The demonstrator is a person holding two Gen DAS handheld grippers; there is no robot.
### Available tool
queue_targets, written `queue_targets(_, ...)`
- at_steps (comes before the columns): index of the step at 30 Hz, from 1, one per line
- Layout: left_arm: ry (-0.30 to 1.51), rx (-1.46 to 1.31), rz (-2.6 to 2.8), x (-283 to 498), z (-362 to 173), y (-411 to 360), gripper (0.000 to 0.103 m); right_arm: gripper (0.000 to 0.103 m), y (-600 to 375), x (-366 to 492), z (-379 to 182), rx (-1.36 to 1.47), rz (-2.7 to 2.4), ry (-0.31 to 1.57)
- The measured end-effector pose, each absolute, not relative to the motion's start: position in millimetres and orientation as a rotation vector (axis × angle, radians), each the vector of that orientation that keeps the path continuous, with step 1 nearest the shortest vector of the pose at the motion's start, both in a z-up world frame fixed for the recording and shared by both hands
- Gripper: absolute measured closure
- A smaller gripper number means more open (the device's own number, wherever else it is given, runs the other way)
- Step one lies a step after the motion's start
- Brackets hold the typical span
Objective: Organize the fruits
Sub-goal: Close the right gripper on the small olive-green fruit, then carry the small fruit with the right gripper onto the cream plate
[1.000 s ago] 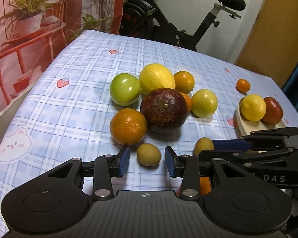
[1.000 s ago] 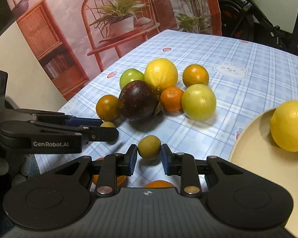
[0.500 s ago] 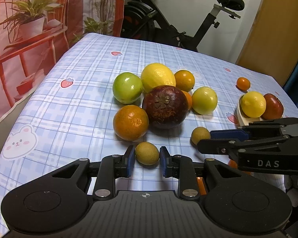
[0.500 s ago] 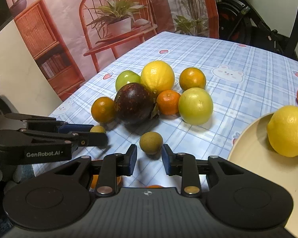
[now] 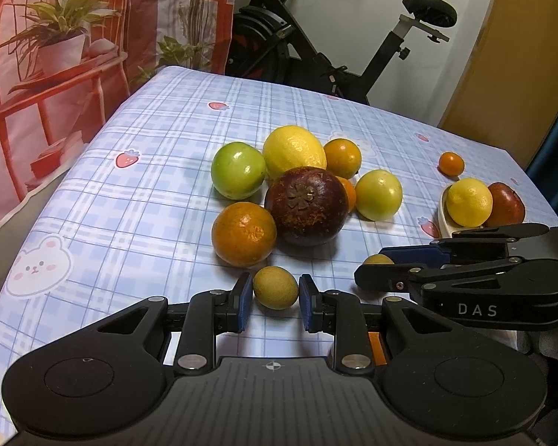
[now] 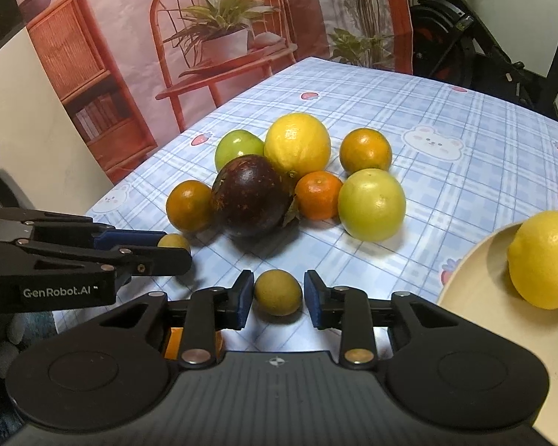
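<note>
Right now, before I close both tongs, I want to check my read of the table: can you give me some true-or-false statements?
1. The left tongs straddle a small brownish fruit. True.
2. The right tongs hold the mangosteen. False: it sits free in the pile; they straddle another small brownish fruit.
3. The plate holds a lemon. True.
4. The large orange is on the plate. False: it rests on the tablecloth beside the mangosteen.

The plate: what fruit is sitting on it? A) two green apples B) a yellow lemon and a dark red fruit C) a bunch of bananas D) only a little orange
B: in the left wrist view the plate holds a yellow lemon with a dark red fruit beside it.
</note>
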State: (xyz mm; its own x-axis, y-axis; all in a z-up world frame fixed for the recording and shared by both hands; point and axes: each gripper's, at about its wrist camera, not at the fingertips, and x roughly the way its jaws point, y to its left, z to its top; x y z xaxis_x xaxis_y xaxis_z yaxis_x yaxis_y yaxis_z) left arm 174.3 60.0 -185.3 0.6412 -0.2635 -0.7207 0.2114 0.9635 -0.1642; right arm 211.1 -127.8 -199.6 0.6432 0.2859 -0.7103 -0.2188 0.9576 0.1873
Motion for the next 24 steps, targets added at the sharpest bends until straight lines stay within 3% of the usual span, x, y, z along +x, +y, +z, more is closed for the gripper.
queue_targets(24,0.777,0.002,-0.392,173,-148,0,0.075,0.072,-180,152,-161,0.109,0.177,0.618)
